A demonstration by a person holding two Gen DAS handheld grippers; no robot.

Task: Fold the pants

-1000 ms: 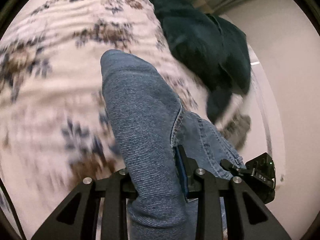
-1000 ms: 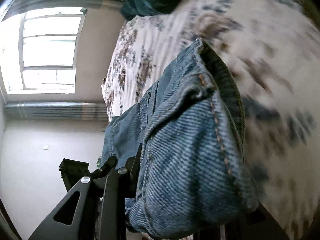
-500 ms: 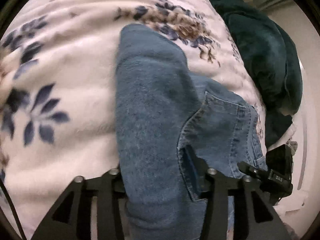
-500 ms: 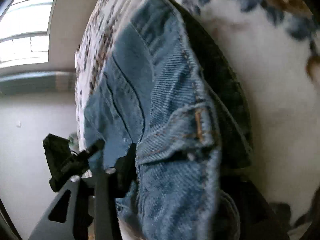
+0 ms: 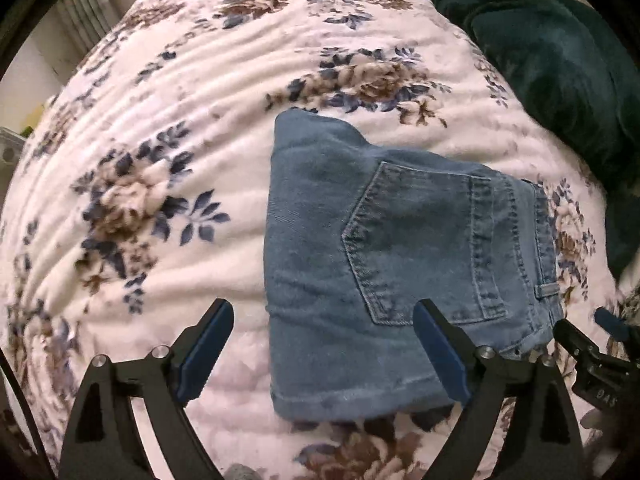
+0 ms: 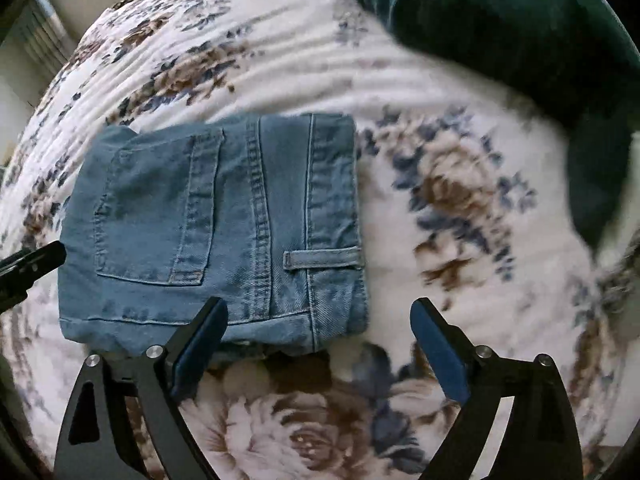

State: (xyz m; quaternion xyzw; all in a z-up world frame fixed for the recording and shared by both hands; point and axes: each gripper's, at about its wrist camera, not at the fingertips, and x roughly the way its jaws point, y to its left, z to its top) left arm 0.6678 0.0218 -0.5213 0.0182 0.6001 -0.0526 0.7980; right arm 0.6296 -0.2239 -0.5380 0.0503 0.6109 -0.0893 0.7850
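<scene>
The blue denim pants (image 5: pixel 384 264) lie folded into a compact rectangle on the floral bedspread (image 5: pixel 160 120), back pocket facing up. My left gripper (image 5: pixel 324 344) is open and empty, hovering over the near left edge of the bundle. In the right wrist view the pants (image 6: pixel 216 232) lie left of centre, waistband and belt loop on the right side. My right gripper (image 6: pixel 320 336) is open and empty above the bundle's near right corner. The tip of the right gripper (image 5: pixel 600 360) shows at the right edge of the left wrist view.
A dark green blanket (image 5: pixel 560 80) is heaped at the far right of the bed; it also shows in the right wrist view (image 6: pixel 500 20). The white, blue and brown floral bedspread (image 6: pixel 460 200) stretches around the pants. A wall and radiator (image 5: pixel 80 20) stand beyond the bed's far left.
Both grippers held the denim before; now both have opened and let go. The pants have come down to lie flat and folded on the bedspread, and both grippers have drawn back.
</scene>
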